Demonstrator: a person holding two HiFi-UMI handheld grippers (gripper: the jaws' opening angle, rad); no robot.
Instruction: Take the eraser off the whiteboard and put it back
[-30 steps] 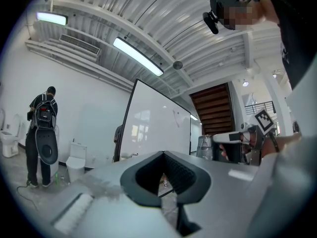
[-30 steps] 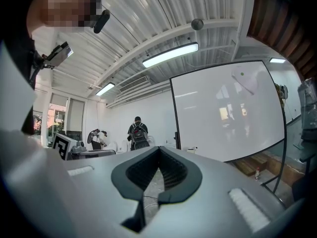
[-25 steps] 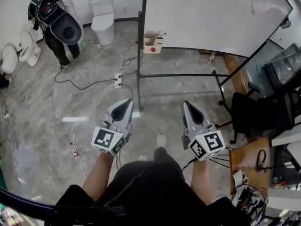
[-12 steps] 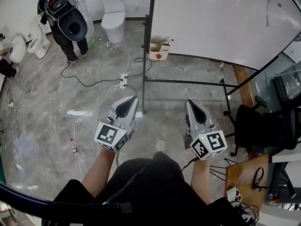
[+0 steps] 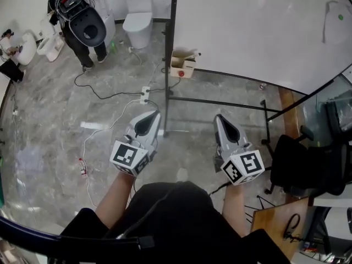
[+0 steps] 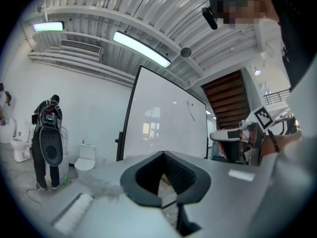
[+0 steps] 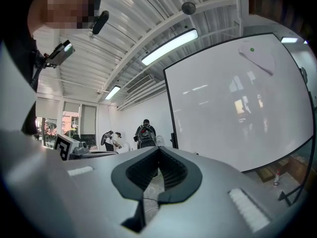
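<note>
Eraser [image 5: 333, 27] sits on the whiteboard [image 5: 247, 26], at two o'clock in the head view. Left tongs [image 5: 152, 116] and right tongs [image 5: 219, 119] are closed, empty, well apart from it.

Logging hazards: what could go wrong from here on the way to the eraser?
1. A cable and power strip lie on the floor ahead; a foot might catch them.
2. The stand's low bar could be kicked.
3. The eraser sits high on the whiteboard, far right, and the left gripper and right gripper are shut; either must open first.
</note>
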